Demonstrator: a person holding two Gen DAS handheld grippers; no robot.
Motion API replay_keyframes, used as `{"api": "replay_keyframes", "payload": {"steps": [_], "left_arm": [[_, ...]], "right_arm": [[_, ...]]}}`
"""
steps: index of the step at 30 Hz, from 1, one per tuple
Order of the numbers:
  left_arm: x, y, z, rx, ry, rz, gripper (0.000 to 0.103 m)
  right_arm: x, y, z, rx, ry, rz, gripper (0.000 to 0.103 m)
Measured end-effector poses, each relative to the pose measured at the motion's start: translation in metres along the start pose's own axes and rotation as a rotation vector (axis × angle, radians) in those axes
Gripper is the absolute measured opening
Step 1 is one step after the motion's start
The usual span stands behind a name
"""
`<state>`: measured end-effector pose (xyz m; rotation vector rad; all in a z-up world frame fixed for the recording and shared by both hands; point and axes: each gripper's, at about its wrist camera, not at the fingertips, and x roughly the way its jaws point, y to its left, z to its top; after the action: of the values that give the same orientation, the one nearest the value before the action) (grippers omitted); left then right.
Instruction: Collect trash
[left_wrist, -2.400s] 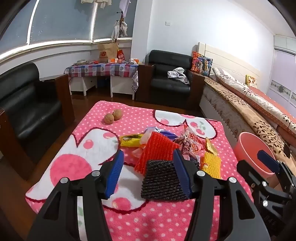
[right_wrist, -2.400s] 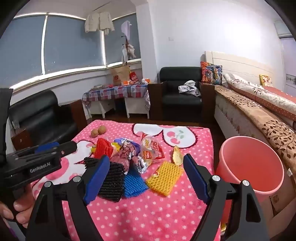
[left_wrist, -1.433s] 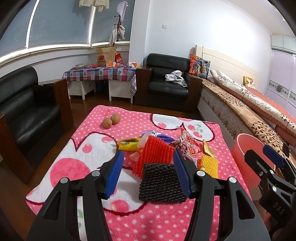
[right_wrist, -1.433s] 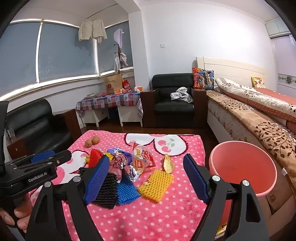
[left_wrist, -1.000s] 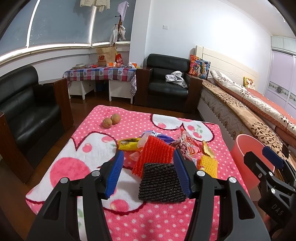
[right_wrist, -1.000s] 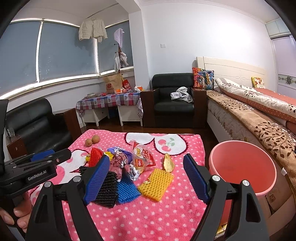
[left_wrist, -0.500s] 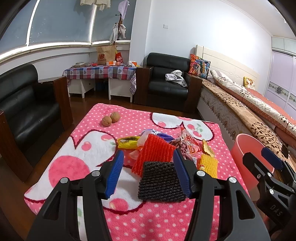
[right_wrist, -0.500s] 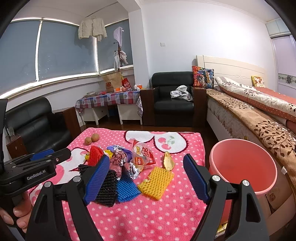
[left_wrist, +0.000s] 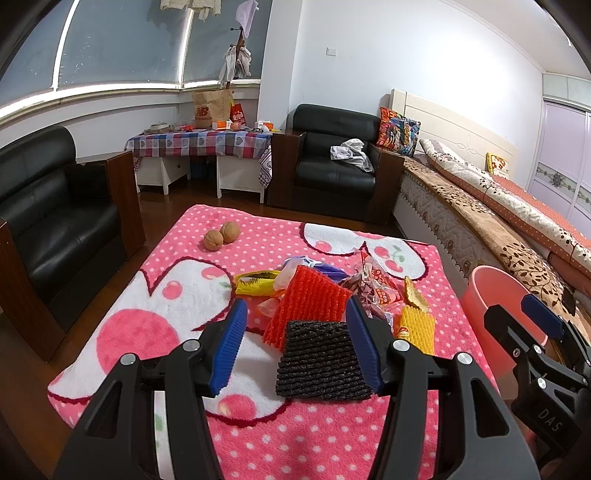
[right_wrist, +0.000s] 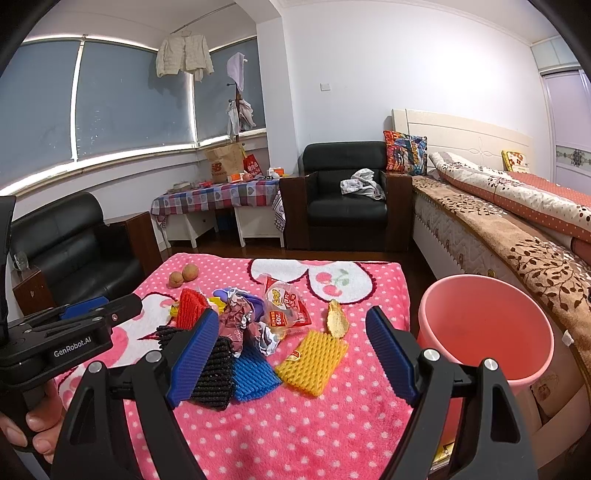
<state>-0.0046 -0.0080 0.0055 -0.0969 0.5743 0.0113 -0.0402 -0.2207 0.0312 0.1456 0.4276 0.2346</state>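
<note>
I hold both claws spread, empty: left gripper (left_wrist: 293, 339), right gripper (right_wrist: 293, 356). Bucket (right_wrist: 487, 334) looks empty; beside it, trash pile (right_wrist: 258, 332) untouched. All collecting left.

White walls (right_wrist: 369, 74), curved windows (right_wrist: 110, 110), black armchairs (left_wrist: 332, 173), dark wooden floor (left_wrist: 155, 206)

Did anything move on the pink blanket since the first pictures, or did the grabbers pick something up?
Nothing was picked up or let go. Both grippers drew back and up a little, so the trash pile looks smaller; the left gripper and right gripper kept their jaws open and empty. The black foam net, yellow foam net, two walnuts and pink bucket stayed where they were.
</note>
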Motion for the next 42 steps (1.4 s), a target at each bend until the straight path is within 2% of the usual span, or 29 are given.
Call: {"api": "replay_keyframes", "payload": {"steps": [42], "left_arm": [[0.0040, -0.0013, -0.0079, -0.005, 0.009, -0.003, 0.056]], "right_arm": [[0.0001, -0.0003, -0.0004, 0.001, 0.002, 0.001, 0.080]]}}
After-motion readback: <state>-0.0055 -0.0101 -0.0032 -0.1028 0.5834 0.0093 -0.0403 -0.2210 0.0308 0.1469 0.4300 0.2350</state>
